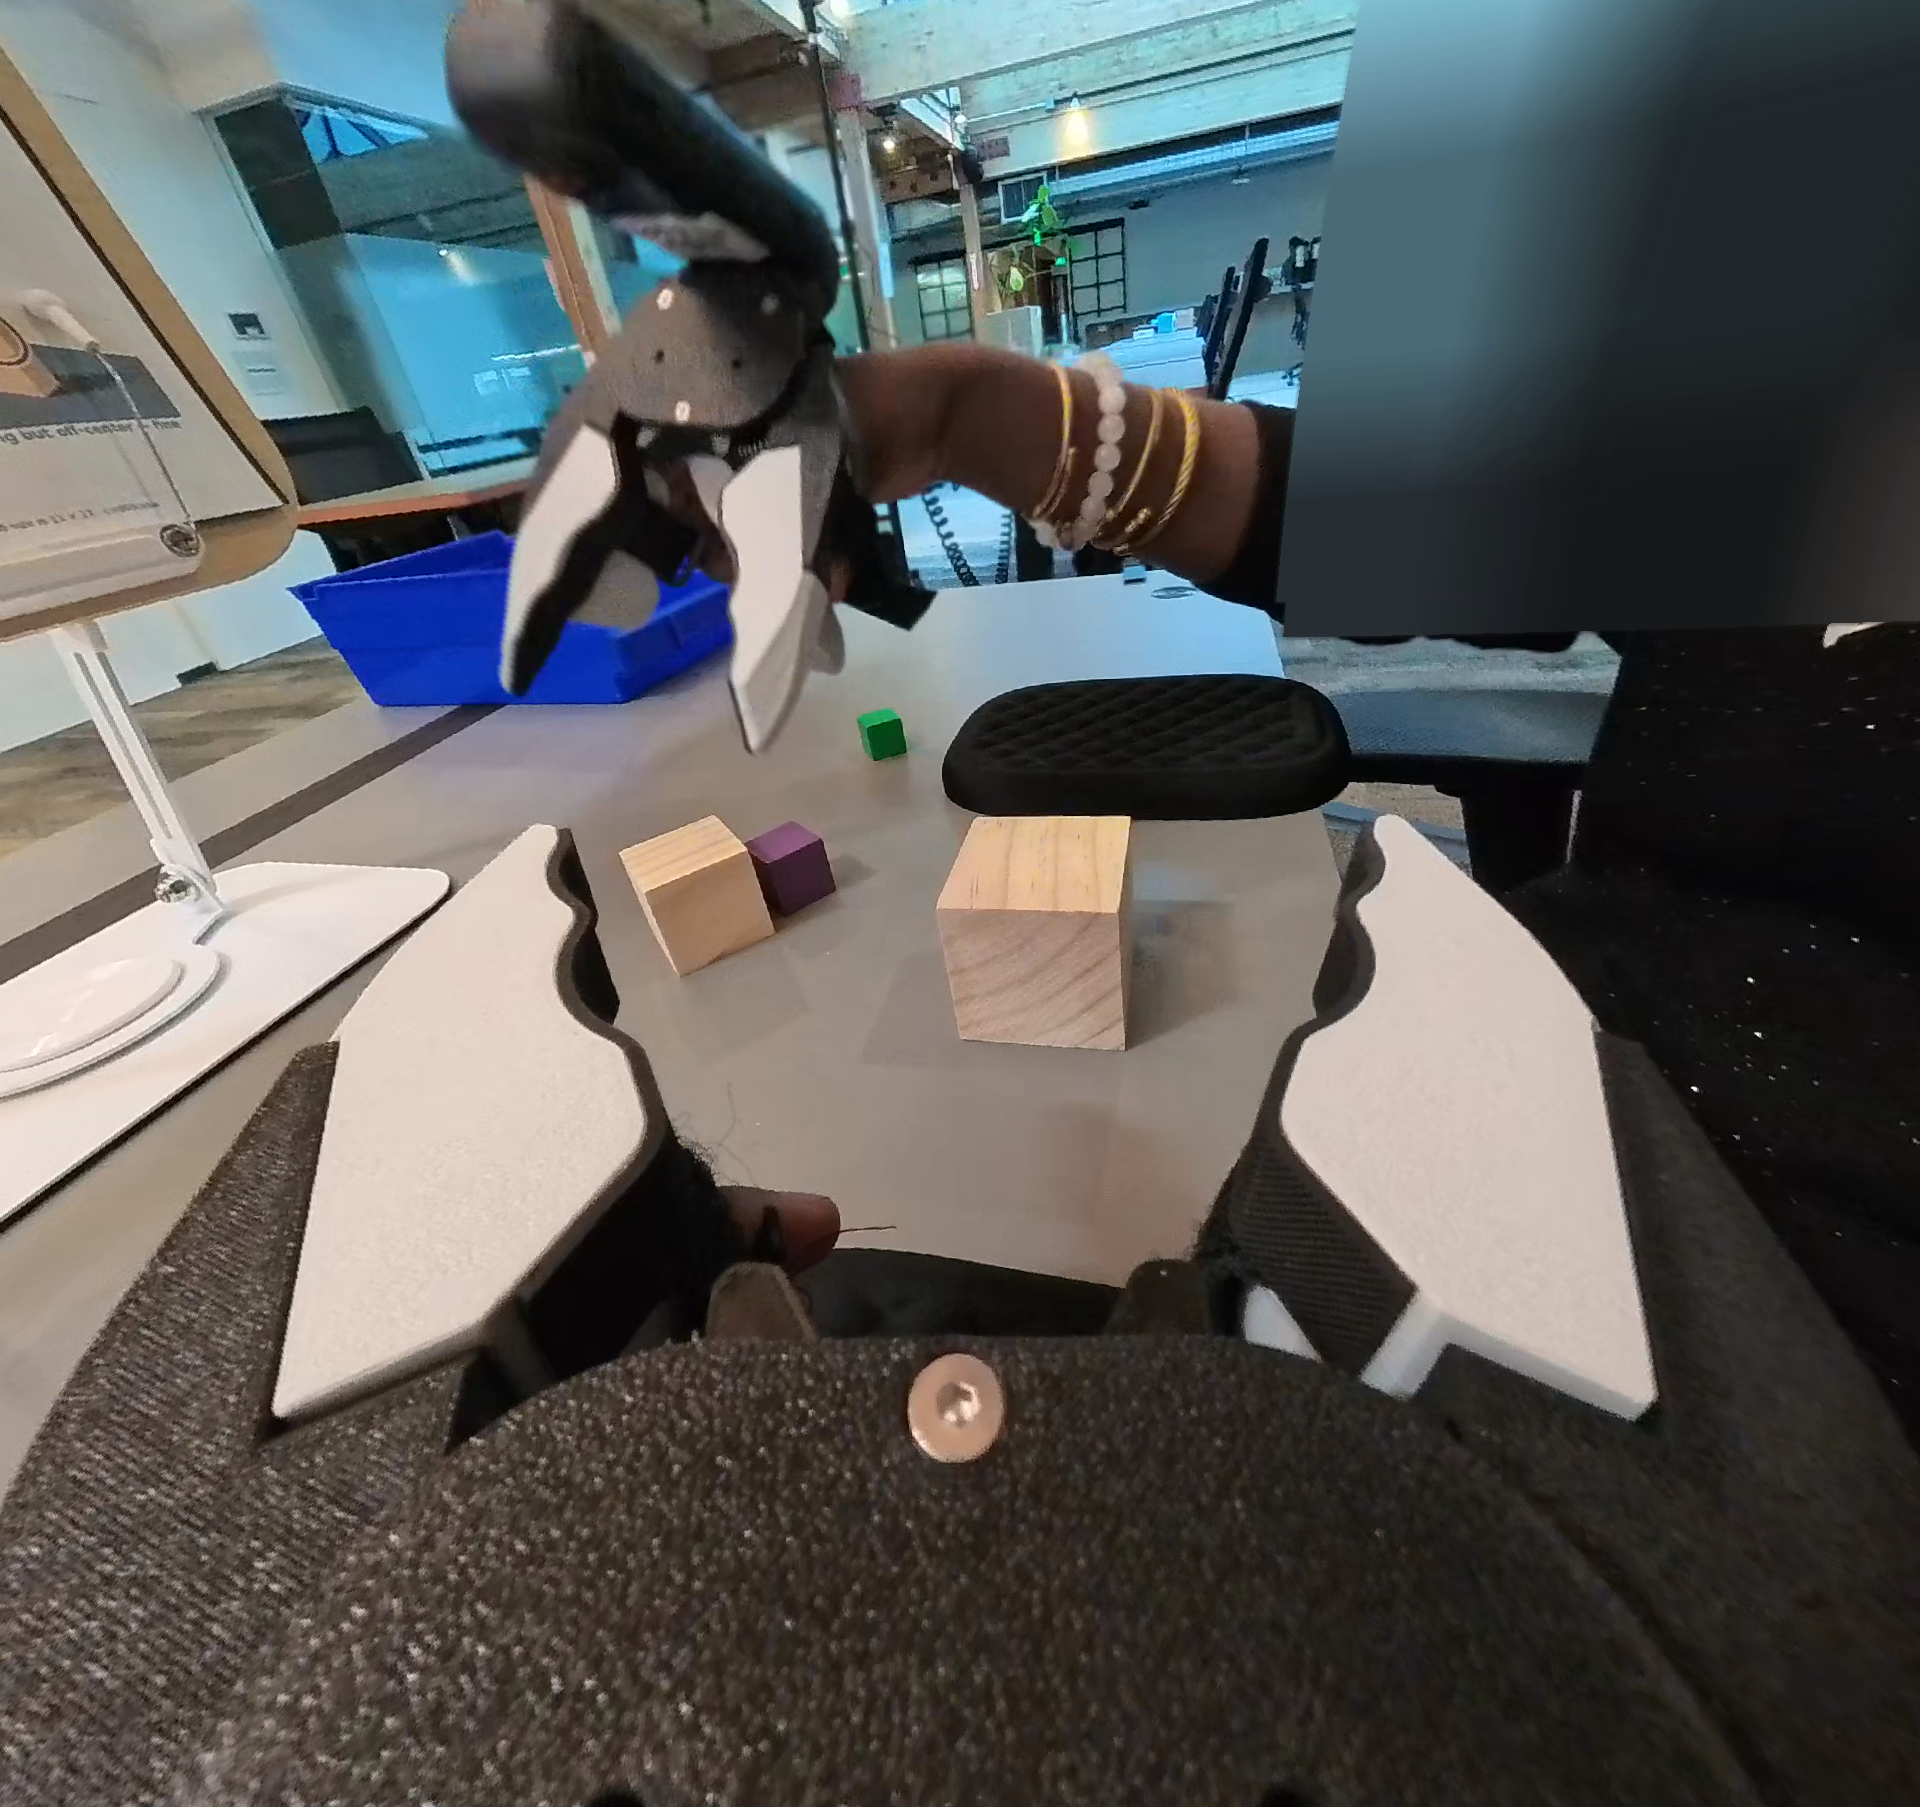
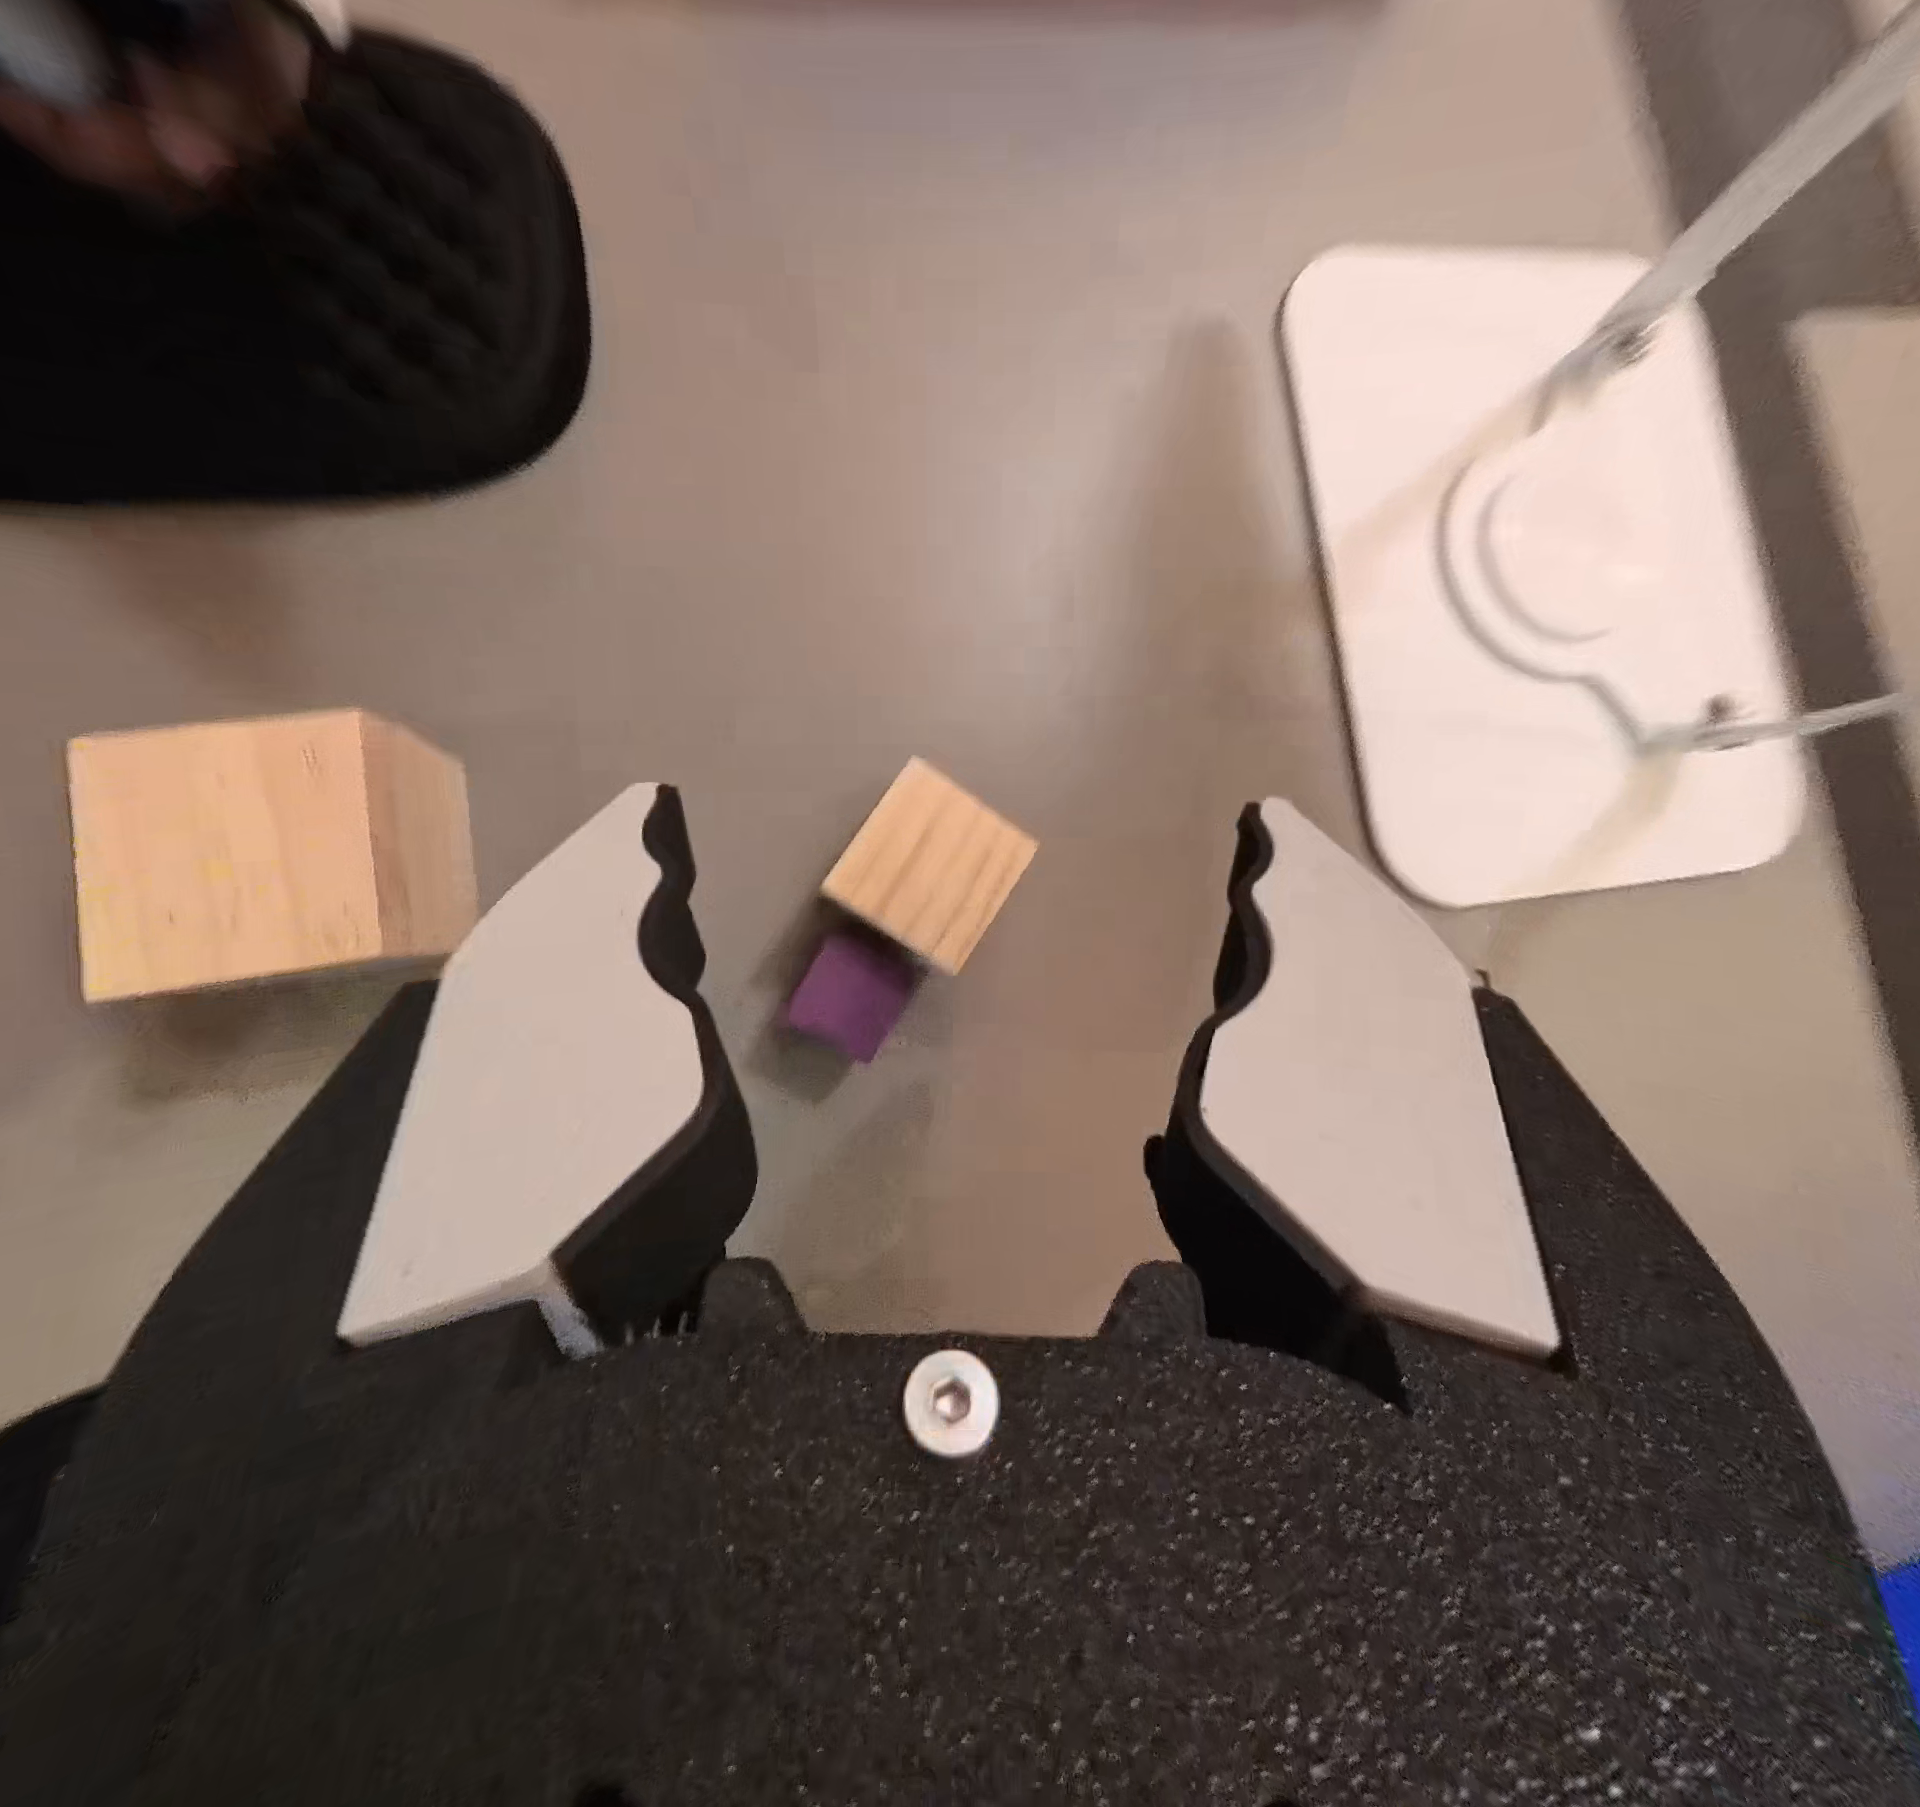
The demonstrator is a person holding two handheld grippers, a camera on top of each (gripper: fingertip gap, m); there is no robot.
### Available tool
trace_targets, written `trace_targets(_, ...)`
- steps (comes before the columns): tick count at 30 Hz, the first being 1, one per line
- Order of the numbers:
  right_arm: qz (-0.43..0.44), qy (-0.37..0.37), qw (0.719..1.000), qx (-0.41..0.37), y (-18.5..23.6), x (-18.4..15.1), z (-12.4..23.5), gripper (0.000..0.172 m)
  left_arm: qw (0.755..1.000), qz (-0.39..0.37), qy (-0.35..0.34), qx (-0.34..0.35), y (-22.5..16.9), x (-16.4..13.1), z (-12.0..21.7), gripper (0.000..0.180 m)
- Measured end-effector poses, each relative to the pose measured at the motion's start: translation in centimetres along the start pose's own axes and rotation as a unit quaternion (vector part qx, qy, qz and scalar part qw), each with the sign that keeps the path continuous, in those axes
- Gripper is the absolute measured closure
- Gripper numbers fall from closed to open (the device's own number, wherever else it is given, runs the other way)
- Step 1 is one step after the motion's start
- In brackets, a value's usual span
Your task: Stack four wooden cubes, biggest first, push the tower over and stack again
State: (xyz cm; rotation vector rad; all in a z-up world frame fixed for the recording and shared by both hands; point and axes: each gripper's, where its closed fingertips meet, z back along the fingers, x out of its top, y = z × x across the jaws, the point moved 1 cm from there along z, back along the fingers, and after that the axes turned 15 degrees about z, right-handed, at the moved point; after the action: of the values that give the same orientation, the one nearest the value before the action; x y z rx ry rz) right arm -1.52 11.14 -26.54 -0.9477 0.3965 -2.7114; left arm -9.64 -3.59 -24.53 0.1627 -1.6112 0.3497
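Note:
My left gripper is open wide and low over the grey table, with nothing in it. A large wooden cube stands ahead between its fingers, untouched. A small wooden cube leans against a purple cube to the left of it. My right gripper hangs above the table, open and empty. In the right wrist view the right gripper looks straight down on the small wooden cube and the purple cube, well above them. The large wooden cube lies to its left.
A small green cube sits farther back. A blue bin stands at the back left. A black quilted pad lies at the table's right edge. A white stand base with a sign is at the left; it also shows in the right wrist view.

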Motion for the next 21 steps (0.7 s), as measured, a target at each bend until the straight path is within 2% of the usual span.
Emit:
trace_targets(6,0.001,0.068,0.996,0.06,1.3,-2.8,-2.6,0.073,1.0,0.001,-0.001,-0.001,0.0,0.0,0.0,0.049)
trace_targets(8,0.039,0.072,0.993,0.086,1.7,-3.2,-3.1,0.071,1.0,0.0,-0.001,-0.001,0.0,0.0,0.1,0.049)
trace_targets(10,0.122,0.065,0.983,0.122,2.1,-3.3,-3.3,0.068,1.0,0.0,-0.002,-0.002,0.0,0.0,0.1,0.049)
trace_targets(12,0.192,0.054,0.967,0.161,2.4,-3.3,-3.2,0.078,1.0,0.001,-0.006,-0.003,0.0,0.1,0.2,0.049)
trace_targets(16,0.262,0.086,0.938,0.21,1.9,-3.7,-2.8,0.094,1.0,0.002,-0.004,-0.001,0.0,0.1,0.1,0.049)
trace_targets(21,0.311,0.117,0.914,0.231,1.0,-3.9,-3.4,0.099,1.0,0.004,-0.003,0.0,0.1,0.1,0.1,0.05)
